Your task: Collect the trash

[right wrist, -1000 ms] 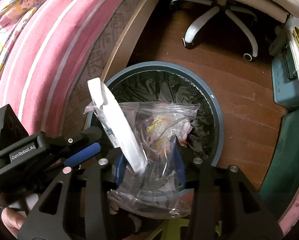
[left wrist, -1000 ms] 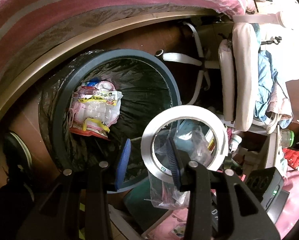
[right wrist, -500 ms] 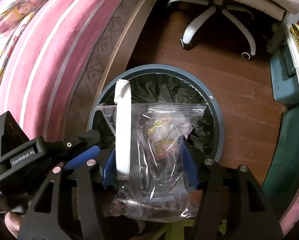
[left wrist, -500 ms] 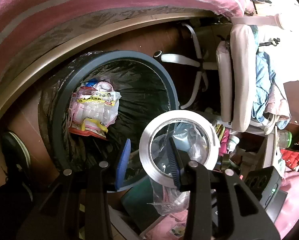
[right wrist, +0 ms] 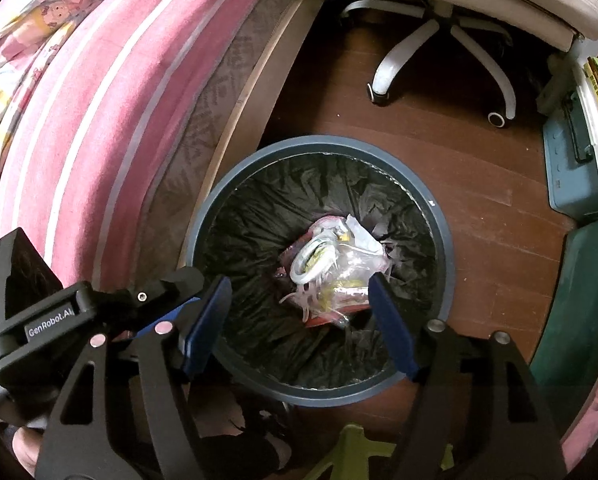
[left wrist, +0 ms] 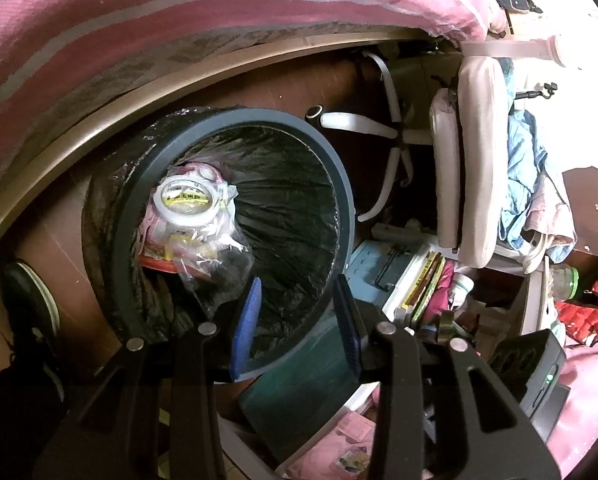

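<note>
A round bin [left wrist: 341, 200] with a grey-blue rim and a black liner stands on the wooden floor beside the bed. On the trash at its bottom lie a white tape roll [left wrist: 187, 200] and a clear plastic bag [left wrist: 215, 252]; from above the tape roll [right wrist: 311, 260] and the bag [right wrist: 355, 264] show together. My right gripper [right wrist: 299, 324] hovers over the bin [right wrist: 445, 264], its jaws opening with nothing between them. My left gripper [left wrist: 297, 320] is at the bin's near rim, open and empty. Its black housing [right wrist: 47, 312] shows in the right wrist view.
A bed with a pink striped cover [right wrist: 91, 92] runs along the bin's left. A white office chair [right wrist: 443, 36] stands beyond it. A teal case [right wrist: 571, 168], books [left wrist: 427, 280] and clutter crowd the right side. A dark shoe [left wrist: 31, 304] is near the bin.
The tape roll and plastic bag, held between the right gripper's fingers above the bin, have dropped onto the trash inside. The right jaws have spread wider. The left gripper has not moved.
</note>
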{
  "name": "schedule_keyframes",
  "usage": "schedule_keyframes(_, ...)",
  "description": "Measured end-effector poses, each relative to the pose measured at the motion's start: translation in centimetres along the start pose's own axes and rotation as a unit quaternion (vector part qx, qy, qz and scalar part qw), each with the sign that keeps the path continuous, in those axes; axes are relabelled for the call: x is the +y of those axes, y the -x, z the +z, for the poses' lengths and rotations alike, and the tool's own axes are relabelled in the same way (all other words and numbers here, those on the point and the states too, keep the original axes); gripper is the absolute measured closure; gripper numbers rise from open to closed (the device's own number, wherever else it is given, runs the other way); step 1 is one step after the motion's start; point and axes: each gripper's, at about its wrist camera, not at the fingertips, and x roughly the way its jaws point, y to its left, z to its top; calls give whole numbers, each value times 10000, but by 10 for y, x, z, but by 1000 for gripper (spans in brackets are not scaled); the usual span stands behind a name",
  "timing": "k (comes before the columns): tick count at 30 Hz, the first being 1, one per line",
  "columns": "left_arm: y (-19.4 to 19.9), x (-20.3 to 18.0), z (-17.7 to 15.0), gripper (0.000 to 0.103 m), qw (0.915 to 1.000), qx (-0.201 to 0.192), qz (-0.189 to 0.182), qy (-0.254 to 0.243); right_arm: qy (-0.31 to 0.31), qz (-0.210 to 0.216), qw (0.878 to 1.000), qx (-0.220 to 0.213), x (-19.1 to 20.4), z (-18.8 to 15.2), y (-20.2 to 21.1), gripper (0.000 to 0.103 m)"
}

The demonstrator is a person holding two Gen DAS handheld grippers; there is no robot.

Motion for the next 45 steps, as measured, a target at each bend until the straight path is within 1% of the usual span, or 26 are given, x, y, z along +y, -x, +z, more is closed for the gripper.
schedule_keyframes(5,4,3,1,67,10000,-18,-34,25,40,-6,10000,-25,5,1,3,30)
schedule_keyframes(9,10,5,0,66,10000,-45,-67,33,-2,11,10000,-84,8,-2,7,22)
schedule_keyframes(12,15,5,-2,65,9999,-97,-71,11,-33,22,9999,-110,8,-1,9,19)
schedule_keyframes(13,17,5,-2,63,9999,-115,-72,15,-48,30,9999,-115,8,-1,10,19)
schedule_keyframes(14,20,6,-3,59,9999,-145,-69,26,-58,34,9999,-116,8,-1,11,18)
schedule_keyframes(16,24,7,-4,56,9998,-193,-77,34,-77,28,9999,-144,8,-1,14,14)
schedule_keyframes(18,30,8,-6,51,9997,-240,-94,35,-106,32,9998,-183,7,-3,17,13)
schedule_keyframes(20,36,8,-7,43,9995,-308,-74,21,-126,59,9997,-201,6,-4,21,13)
schedule_keyframes(24,50,6,-11,36,9988,-451,-182,8,-95,89,9995,-299,7,-7,31,13)
schedule_keyframes(26,57,5,-13,28,9983,-531,-226,-9,-91,117,9992,-360,7,-9,37,12)
schedule_keyframes(28,64,2,-17,25,9977,-609,-278,-56,-94,145,9990,-406,7,-11,42,12)
schedule_keyframes(31,73,-2,-24,17,9970,-692,-303,-141,-85,192,9987,-460,7,-15,51,12)
schedule_keyframes(41,111,-15,-51,11,9922,-1021,-610,-376,-10,384,9967,-721,11,-30,87,12)
schedule_keyframes(45,135,-18,-64,11,9878,-1382,-547,-466,56,508,9947,-894,17,-34,107,11)
